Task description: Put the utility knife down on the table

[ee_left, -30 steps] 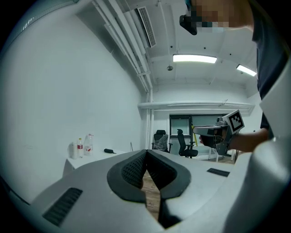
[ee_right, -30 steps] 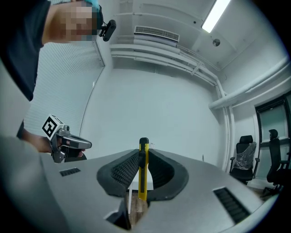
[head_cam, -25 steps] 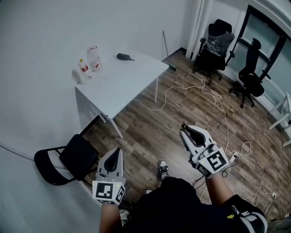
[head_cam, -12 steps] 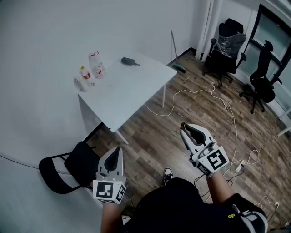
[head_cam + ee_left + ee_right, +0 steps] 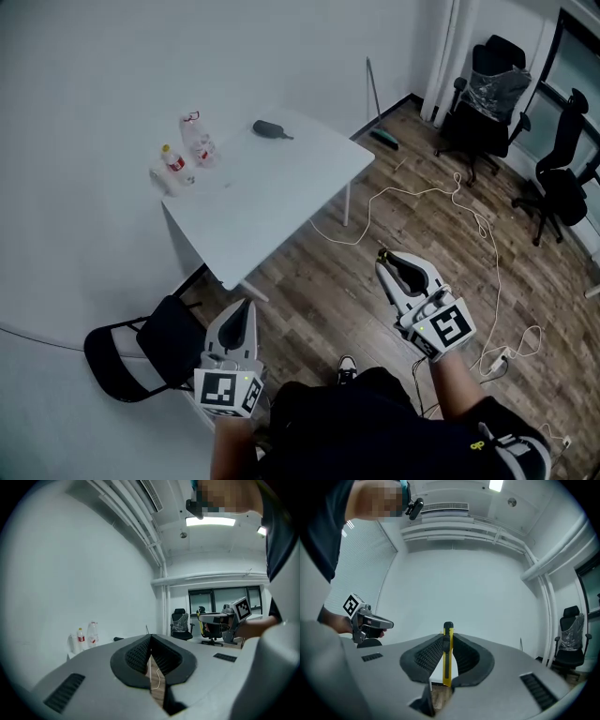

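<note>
A yellow utility knife (image 5: 447,654) stands upright between the ribbed pads of my right gripper (image 5: 447,641), which is shut on it; its black tip pokes above the jaws. In the head view the right gripper (image 5: 385,262) is held over the wooden floor, to the right of the white table (image 5: 272,202) and short of it. My left gripper (image 5: 241,309) is level at the lower left, near the table's front corner. In the left gripper view its jaws (image 5: 151,641) are shut with nothing between them.
Two plastic bottles (image 5: 186,148) and a dark object (image 5: 270,129) lie on the table's far side. A black folding chair (image 5: 141,342) stands by my left gripper. Office chairs (image 5: 492,89) stand at the far right, and a white cable (image 5: 469,216) snakes across the floor.
The table and the room have drifted closer and to the right in the head view. Both grippers keep their pose, and the knife stays clamped in the right one.
</note>
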Demonstrator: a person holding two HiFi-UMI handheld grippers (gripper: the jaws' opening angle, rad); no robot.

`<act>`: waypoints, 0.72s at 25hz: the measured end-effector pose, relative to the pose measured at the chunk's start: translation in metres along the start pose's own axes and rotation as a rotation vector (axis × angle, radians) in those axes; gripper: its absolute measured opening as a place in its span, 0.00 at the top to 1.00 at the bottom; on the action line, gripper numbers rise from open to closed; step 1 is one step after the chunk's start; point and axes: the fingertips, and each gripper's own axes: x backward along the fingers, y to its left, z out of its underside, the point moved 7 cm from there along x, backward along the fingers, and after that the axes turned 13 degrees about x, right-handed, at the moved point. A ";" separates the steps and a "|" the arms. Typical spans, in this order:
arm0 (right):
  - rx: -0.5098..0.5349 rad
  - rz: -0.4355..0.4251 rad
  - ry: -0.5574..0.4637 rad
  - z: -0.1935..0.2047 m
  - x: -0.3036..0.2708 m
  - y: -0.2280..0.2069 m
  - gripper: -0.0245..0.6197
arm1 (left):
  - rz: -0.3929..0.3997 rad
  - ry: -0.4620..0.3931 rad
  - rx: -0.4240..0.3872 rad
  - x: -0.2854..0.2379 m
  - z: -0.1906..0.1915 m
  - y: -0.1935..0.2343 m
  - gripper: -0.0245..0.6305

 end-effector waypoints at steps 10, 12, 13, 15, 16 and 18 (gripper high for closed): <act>-0.039 -0.040 0.000 0.023 -0.062 -0.026 0.85 | 0.004 0.026 0.013 -0.060 0.003 0.032 0.93; -0.018 -0.034 0.019 0.030 -0.085 -0.027 0.85 | 0.010 0.024 0.030 -0.074 0.005 0.057 0.93; -0.008 -0.029 0.026 0.033 -0.096 -0.028 0.85 | 0.015 0.021 0.039 -0.081 0.004 0.068 0.93; 0.003 -0.020 0.034 0.034 -0.118 -0.032 0.85 | 0.024 0.012 0.049 -0.097 -0.001 0.090 0.93; 0.000 -0.017 0.032 0.033 -0.131 -0.034 0.85 | 0.029 0.008 0.049 -0.106 -0.005 0.100 0.93; -0.006 -0.015 0.023 0.028 -0.159 -0.034 0.85 | 0.037 0.001 0.044 -0.120 -0.013 0.122 0.93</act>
